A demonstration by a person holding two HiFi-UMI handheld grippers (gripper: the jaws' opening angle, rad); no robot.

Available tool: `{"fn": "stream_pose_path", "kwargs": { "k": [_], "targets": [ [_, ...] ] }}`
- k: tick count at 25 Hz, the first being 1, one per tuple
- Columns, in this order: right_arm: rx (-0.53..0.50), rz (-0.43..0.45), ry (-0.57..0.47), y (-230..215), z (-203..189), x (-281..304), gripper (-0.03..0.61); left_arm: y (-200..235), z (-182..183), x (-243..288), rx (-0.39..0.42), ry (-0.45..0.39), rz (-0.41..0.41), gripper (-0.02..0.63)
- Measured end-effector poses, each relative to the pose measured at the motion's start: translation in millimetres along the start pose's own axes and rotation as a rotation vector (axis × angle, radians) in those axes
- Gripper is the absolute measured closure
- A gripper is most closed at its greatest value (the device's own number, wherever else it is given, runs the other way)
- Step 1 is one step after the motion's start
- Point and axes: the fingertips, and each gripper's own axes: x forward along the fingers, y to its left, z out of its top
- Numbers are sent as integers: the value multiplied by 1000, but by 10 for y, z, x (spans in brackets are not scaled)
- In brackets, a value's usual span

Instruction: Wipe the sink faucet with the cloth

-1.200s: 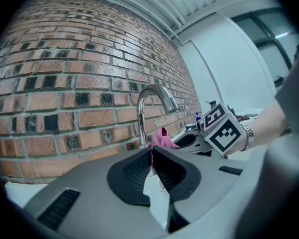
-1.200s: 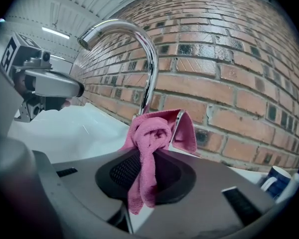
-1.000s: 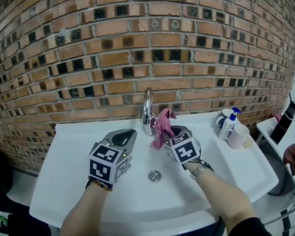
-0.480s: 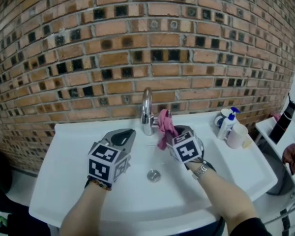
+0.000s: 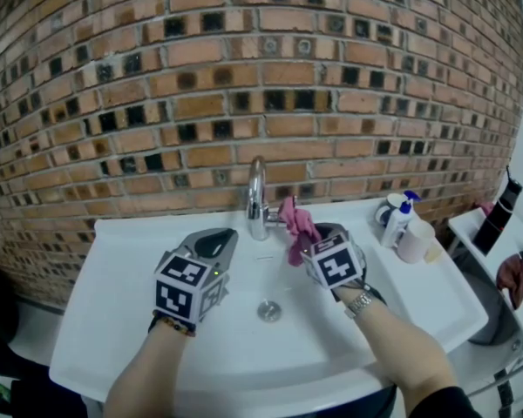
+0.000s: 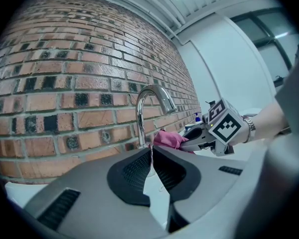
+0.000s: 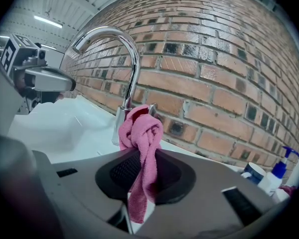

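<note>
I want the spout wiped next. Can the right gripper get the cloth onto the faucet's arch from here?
Probably yes: the right gripper holds the cloth close beside the faucet, nothing stands between them, and the left gripper is on the other side.

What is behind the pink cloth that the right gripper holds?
Behind the knotted pink cloth stand the curved chrome faucet and the red brick wall. The cloth covers part of the faucet's base, so contact cannot be judged.
</note>
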Motion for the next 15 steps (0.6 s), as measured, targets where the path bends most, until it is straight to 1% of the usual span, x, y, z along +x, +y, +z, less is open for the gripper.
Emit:
{"fn": "stream_pose_path", "kwargs": {
  "k": [4,8,15],
  "targets": [
    [15,-31,11,-112,-42,-7,509,2,2,-4,0,-3,0,592],
    [53,-58,12,-237,-57,29,509,2,-1,0,2,-4,0,592],
    [82,-43,-24,-246,82,196,509,13,-26,9,1,7,2,592]
  ]
}}
